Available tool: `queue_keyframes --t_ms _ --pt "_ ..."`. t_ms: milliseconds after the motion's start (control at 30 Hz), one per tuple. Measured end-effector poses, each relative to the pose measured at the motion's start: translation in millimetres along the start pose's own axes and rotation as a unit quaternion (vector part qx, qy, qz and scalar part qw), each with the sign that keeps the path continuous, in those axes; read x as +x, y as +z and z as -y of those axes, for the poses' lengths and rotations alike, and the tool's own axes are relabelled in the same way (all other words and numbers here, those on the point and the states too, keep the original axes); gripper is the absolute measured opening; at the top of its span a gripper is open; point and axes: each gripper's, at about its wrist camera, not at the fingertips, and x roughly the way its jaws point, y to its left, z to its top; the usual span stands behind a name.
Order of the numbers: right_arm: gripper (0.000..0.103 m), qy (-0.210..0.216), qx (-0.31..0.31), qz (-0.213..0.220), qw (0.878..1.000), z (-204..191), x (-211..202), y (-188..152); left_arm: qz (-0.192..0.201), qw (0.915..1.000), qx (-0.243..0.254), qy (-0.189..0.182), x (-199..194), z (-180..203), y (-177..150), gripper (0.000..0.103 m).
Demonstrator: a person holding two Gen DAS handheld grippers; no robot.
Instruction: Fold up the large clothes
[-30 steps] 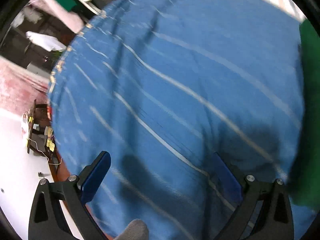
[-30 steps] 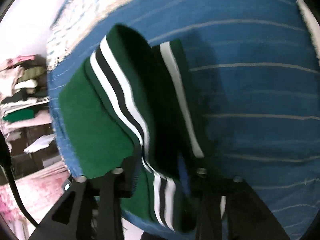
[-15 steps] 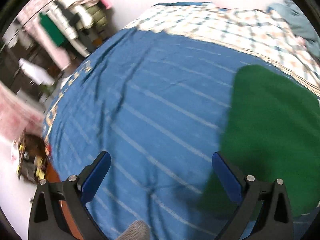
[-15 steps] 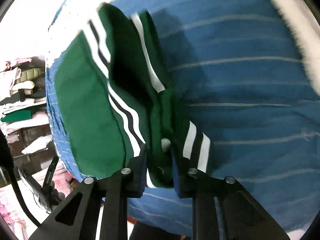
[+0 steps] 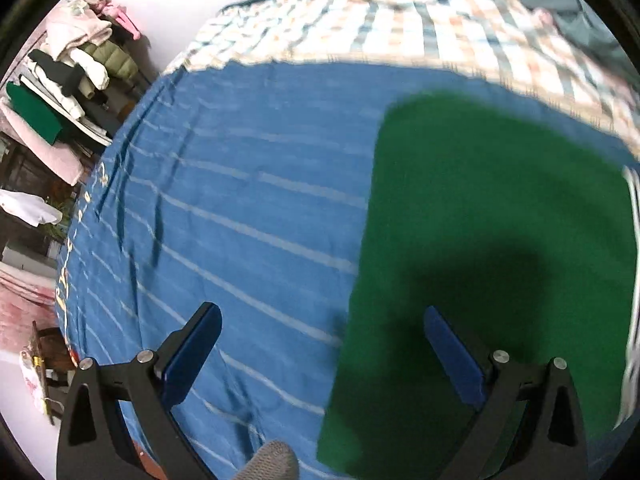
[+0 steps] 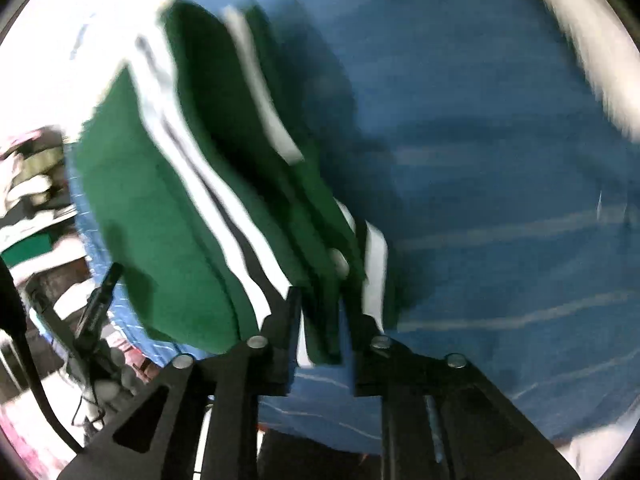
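A dark green garment (image 5: pixel 488 240) with white and black striped trim lies on a blue striped bedsheet (image 5: pixel 240 200). My left gripper (image 5: pixel 320 340) is open and empty, hovering above the garment's left edge; its right finger is over the green cloth. In the right wrist view my right gripper (image 6: pixel 324 320) is shut on a bunched, striped edge of the green garment (image 6: pixel 168 220) and holds it lifted off the sheet (image 6: pixel 500 200). The cloth hangs in folds from the jaws. This view is blurred.
A checked blanket (image 5: pixel 420 28) lies at the far side of the bed. A rack piled with clothes (image 5: pixel 68 76) stands at the left past the bed edge. The bed's near edge and floor clutter (image 6: pixel 80 360) show at lower left.
My left gripper has risen and swung right, from over bare sheet to over the garment's left edge. My right gripper has kept its grip and lifted the striped edge farther up.
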Motion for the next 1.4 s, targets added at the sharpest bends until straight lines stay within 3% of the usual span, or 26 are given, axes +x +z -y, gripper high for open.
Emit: queue_keyframes --t_ms 33,100,267,367,400,433,467,567,633,700,767,833,867,933,1000,1167,1300,1367,1400 --pt "0.049 0.006 -0.011 0.030 0.999 -5 -15 5 0.007 1.0000 -0.007 -0.001 -1 -3 12 0.103" --pt "0.065 0.019 -0.029 0.071 0.997 -18 -32 20 0.019 0.9997 -0.016 -0.003 4 -3 35 0.103" --pt "0.065 0.079 -0.042 0.097 0.991 -52 -15 90 0.033 0.9991 -0.011 0.025 35 12 84 0.103" --pt "0.065 0.133 -0.033 0.055 0.989 -60 24 134 0.040 0.9986 0.003 0.035 47 23 101 0.103" --pt "0.057 0.144 -0.031 0.038 0.988 -60 34 144 0.039 0.9986 0.008 0.036 47 26 102 0.103" --pt "0.013 0.149 -0.036 0.034 0.988 -60 45 152 0.035 0.9986 0.012 0.036 49 27 103 0.103" --pt "0.003 0.139 -0.043 0.032 0.989 -67 51 155 0.034 0.9987 0.012 0.036 50 26 104 0.103" --pt "0.002 0.109 -0.050 0.075 0.990 -80 32 157 0.027 0.9994 0.006 0.019 50 20 102 0.103" --pt "0.002 0.108 -0.023 0.107 0.988 -77 13 160 0.032 0.9989 0.016 0.030 49 22 98 0.103" --pt "0.002 0.081 -0.015 0.130 0.988 -75 4 166 0.032 0.9981 0.031 0.043 50 27 94 0.103" --pt "0.002 0.045 -0.007 0.109 0.993 -73 25 177 0.023 0.9981 0.029 0.049 53 26 91 0.103" --pt "0.008 0.039 -0.010 0.066 0.997 -74 49 185 0.008 0.9987 0.023 0.044 53 18 90 0.103" --pt "0.014 0.049 -0.006 0.052 0.997 -74 53 185 0.004 0.9992 0.018 0.035 48 11 87 0.103" --pt "0.040 0.058 -0.005 0.055 0.997 -72 39 176 0.003 0.9994 0.010 0.033 37 -2 78 0.103" --pt "0.054 0.053 -0.017 0.069 0.996 -63 16 155 0.001 0.9995 -0.003 0.032 24 -14 64 0.103" --pt "0.057 0.041 0.012 0.013 0.999 -13 4 76 -0.035 0.9990 -0.017 0.023 5 -31 16 0.103" --pt "0.057 0.064 0.062 -0.024 0.996 14 39 33 -0.095 0.9954 -0.013 0.007 17 -16 -16 0.103" --pt "0.058 0.095 0.081 -0.026 0.992 18 61 22 -0.103 0.9946 -0.006 0.000 18 -1 -27 0.103" --pt "0.057 0.088 0.078 -0.018 0.993 17 65 22 -0.103 0.9947 -0.002 -0.004 15 4 -29 0.103"
